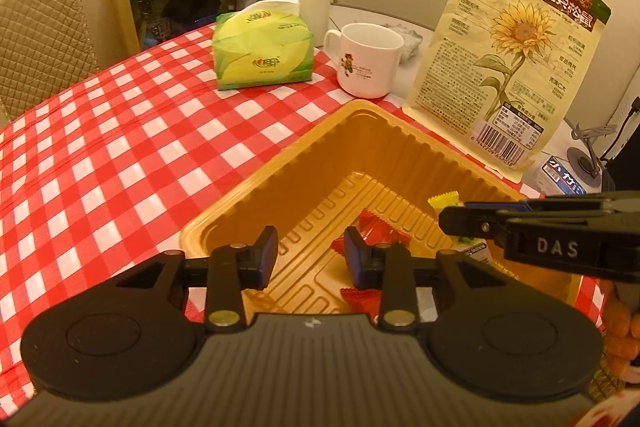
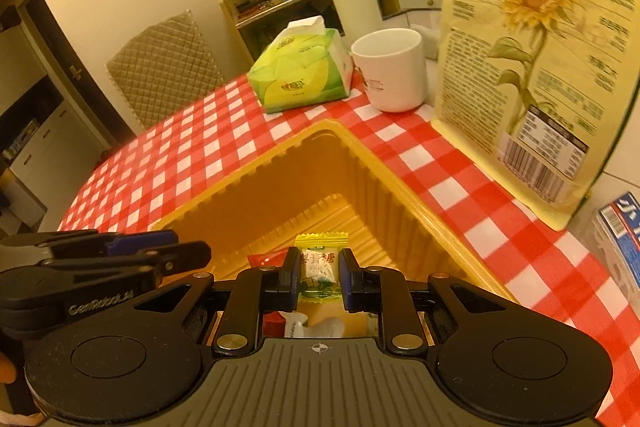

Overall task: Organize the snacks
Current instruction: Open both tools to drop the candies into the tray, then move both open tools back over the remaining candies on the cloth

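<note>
- Right wrist view, lower centre: the right gripper [image 2: 320, 281] pinches a yellow-green wrapped candy [image 2: 319, 267] by its flat middle, over the orange tray [image 2: 404, 187].
- Left wrist view, lower centre: the left gripper [image 1: 311, 255] hangs spread and empty above the same tray, red wrappers [image 1: 380, 233] beyond its fingertips.
- Judged by looks, the candy is light with a slick, crinkly film; squeezing the padded body rather than the serrated ends should keep it from slipping.
- Thin ribbed plastic forms the tray; the checked tablecloth [image 2: 224, 131] looks glossy.
- At upper right, the sunflower-seed bag [image 2: 536, 59] stands upright, soft-sided and probably easy to topple.
</note>
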Demonstrator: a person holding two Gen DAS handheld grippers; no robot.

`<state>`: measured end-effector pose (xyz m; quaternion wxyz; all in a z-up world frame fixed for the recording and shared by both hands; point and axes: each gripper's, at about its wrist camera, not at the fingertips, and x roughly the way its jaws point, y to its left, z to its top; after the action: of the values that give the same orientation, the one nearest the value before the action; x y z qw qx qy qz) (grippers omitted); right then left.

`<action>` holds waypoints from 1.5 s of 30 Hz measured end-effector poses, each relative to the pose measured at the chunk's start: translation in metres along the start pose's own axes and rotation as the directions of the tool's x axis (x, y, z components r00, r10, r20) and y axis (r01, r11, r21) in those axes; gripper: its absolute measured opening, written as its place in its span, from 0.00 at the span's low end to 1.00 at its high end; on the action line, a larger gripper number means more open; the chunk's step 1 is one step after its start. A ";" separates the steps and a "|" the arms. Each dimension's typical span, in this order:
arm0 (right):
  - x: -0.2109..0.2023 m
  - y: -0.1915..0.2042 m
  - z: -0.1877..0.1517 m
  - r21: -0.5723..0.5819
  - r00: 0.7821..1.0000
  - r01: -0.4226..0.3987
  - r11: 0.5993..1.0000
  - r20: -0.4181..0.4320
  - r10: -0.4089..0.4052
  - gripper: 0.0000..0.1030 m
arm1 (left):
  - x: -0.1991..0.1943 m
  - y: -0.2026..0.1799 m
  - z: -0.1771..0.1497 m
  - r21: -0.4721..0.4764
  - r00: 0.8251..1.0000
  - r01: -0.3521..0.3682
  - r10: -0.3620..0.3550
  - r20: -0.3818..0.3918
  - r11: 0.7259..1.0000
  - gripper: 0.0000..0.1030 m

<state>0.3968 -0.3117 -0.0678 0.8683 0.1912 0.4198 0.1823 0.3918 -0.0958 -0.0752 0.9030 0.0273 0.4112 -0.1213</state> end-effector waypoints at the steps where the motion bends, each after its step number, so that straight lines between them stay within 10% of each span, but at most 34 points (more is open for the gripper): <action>1: 0.001 0.001 0.001 -0.003 1.000 0.000 1.000 -0.001 0.000 0.20 | -0.002 0.001 -0.001 -0.003 1.000 -0.003 0.003 0.001 1.000 0.34; 6: 0.005 0.001 0.006 0.029 0.999 -0.036 0.999 0.009 0.036 0.23 | -0.010 0.006 -0.005 -0.020 1.000 -0.017 0.017 0.009 1.000 0.51; 11: -0.006 0.003 0.004 0.047 0.997 -0.036 0.998 0.072 0.032 0.74 | -0.018 0.007 -0.008 -0.029 1.000 -0.016 0.017 0.019 0.999 0.59; 24: -0.041 -0.001 -0.010 0.084 0.996 -0.030 0.996 0.089 0.022 0.87 | -0.052 -0.007 -0.020 -0.024 0.998 -0.004 0.005 0.061 1.000 0.83; 45: -0.109 0.020 -0.056 -0.009 0.997 -0.017 1.000 0.070 0.018 0.95 | -0.136 -0.031 -0.064 -0.014 0.992 0.033 -0.031 0.122 0.999 0.91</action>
<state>0.2857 -0.3368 -0.0188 0.8817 0.1976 0.3867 0.1847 0.2512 -0.0894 -0.0135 0.9245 0.0061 0.3568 -0.1339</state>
